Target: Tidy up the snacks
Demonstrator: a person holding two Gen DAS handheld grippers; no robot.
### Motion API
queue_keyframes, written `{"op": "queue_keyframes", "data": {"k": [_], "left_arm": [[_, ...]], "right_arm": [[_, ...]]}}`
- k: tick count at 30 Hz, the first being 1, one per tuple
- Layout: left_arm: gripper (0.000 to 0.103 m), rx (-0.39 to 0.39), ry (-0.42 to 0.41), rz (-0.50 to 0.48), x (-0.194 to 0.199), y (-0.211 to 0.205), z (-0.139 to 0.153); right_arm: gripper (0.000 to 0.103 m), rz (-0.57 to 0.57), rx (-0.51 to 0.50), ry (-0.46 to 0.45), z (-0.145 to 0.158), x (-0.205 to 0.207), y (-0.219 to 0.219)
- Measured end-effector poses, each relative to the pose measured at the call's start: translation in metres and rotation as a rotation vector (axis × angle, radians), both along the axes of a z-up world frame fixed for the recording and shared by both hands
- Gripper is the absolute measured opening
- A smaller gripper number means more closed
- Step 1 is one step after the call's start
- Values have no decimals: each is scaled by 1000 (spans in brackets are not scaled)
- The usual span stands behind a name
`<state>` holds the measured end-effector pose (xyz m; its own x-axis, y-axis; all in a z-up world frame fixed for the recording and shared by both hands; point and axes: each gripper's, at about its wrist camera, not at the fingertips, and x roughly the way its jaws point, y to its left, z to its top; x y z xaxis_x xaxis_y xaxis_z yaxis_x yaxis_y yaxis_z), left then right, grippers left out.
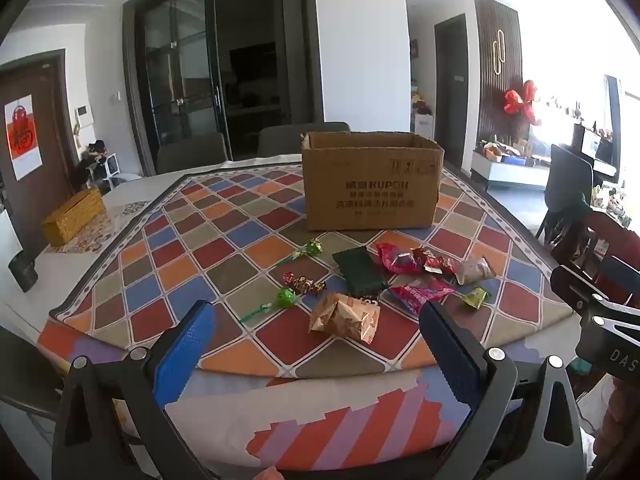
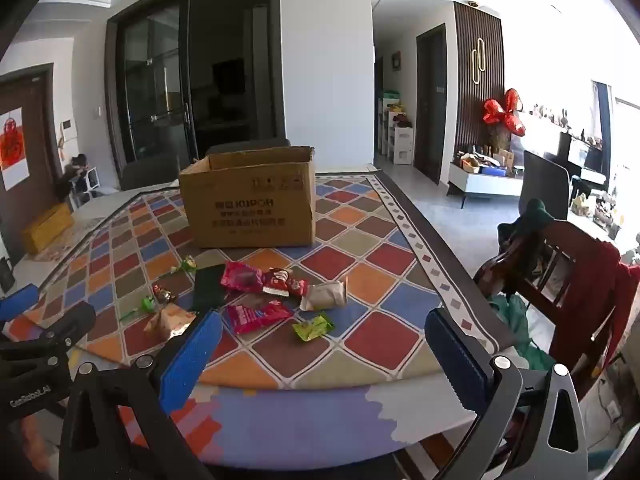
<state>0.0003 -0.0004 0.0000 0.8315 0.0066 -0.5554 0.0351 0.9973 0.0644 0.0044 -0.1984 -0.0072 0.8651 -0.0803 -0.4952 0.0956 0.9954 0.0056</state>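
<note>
An open cardboard box (image 1: 370, 180) stands at the middle back of the table; it also shows in the right wrist view (image 2: 250, 200). In front of it lie several loose snacks: two green lollipops (image 1: 286, 298), a dark green packet (image 1: 356, 272), red wrappers (image 1: 404, 260), a pink packet (image 2: 258, 316), a tan packet (image 1: 346, 318), a grey-brown packet (image 2: 324, 296) and a small green packet (image 2: 314, 328). My left gripper (image 1: 316, 344) is open and empty, near the table's front edge. My right gripper (image 2: 324, 354) is open and empty, to the right of the left one.
A yellow tissue box (image 1: 74, 216) sits at the table's far left. A dark cup (image 1: 22, 274) stands at the left edge. A wooden chair (image 2: 560, 280) draped with clothes stands right of the table. Chairs stand behind the table's far side.
</note>
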Motion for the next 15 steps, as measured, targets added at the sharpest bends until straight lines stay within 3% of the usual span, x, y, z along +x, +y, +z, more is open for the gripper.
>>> {"op": "queue_keyframes", "data": {"k": [15], "left_arm": [[103,-20,-6,-9,0,3,-6]], "right_arm": [[103,-1,-6,12,0,0,0]]}}
